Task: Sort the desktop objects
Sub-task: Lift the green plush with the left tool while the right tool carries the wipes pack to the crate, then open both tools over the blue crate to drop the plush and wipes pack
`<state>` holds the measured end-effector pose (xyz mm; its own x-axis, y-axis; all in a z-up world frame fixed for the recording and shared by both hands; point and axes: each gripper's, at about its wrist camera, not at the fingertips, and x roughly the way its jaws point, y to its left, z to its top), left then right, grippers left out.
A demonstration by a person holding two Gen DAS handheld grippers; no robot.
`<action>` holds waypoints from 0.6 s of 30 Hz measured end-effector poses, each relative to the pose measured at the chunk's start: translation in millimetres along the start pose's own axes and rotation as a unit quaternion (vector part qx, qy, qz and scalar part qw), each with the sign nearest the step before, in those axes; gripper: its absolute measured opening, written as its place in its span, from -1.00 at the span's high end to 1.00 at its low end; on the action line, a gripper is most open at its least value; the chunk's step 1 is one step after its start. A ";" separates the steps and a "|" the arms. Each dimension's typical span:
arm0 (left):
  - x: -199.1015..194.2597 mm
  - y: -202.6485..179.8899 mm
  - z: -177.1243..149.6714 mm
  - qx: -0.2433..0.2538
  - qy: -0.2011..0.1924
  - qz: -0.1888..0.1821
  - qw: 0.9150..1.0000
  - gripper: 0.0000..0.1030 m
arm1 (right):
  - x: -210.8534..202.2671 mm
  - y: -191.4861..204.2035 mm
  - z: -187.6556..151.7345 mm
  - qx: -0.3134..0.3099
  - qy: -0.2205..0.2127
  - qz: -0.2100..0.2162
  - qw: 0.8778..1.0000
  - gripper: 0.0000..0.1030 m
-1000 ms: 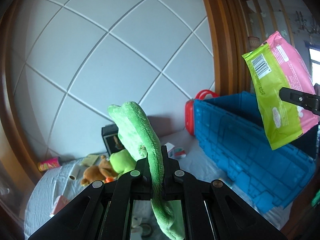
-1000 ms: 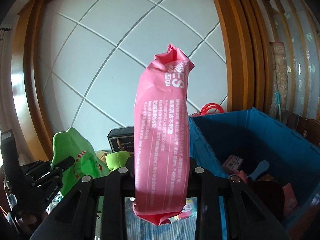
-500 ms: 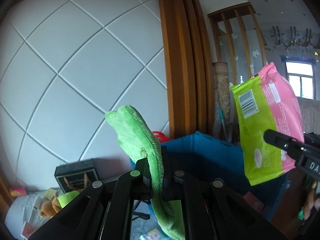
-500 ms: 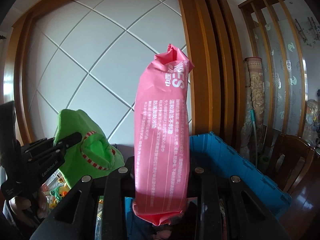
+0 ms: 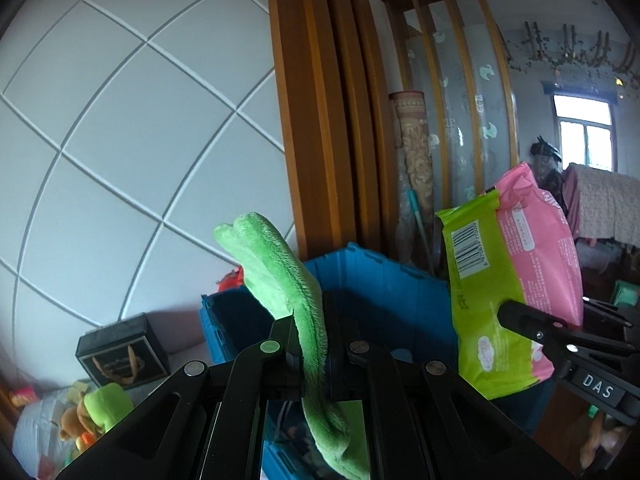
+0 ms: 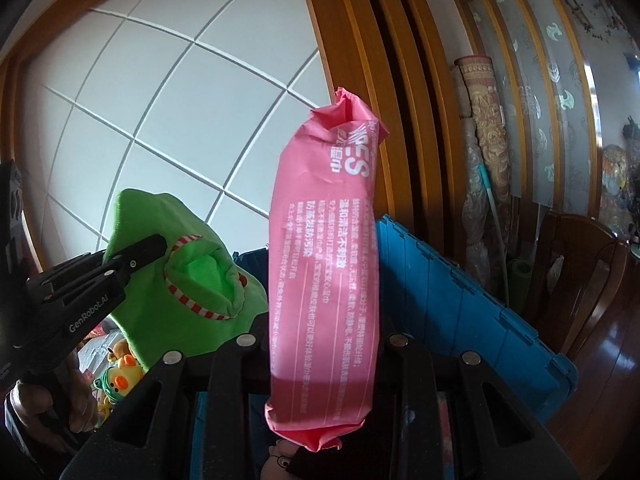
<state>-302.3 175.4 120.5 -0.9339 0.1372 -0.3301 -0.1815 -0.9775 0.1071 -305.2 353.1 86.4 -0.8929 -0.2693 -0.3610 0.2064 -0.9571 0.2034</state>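
White panelled wall (image 5: 120,120) upper left; one blue crate (image 5: 384,300) centre. Left gripper (image 5: 312,344) clenches one green plush (image 5: 280,264); right gripper (image 6: 324,344) grasps one wipes pack (image 6: 324,264).

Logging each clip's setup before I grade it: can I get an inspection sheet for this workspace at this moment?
Surface: pale cloth-covered tabletop, seen only at the lower left.
Job's things: green plush item and pink and green wipes pack, both held up in front of the blue crate.
Clutter: black box, small plush toys, yellow duck toy.
Grippers: left gripper shut on the green plush item; right gripper shut on the wipes pack.
Cables: nothing seen.
Surroundings: white panelled wall, wooden frame, wooden chair, window.
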 end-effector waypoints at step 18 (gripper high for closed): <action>30.7 -16.0 -6.0 0.002 0.041 0.013 0.999 0.80 | 43.2 -35.3 1.2 0.032 0.033 -0.040 0.998 0.44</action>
<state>-326.2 194.4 103.1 -0.9096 0.0989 -0.4036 -0.1600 -0.9797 0.1205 -351.6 375.5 64.8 -0.8768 -0.2016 -0.4365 0.1086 -0.9674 0.2286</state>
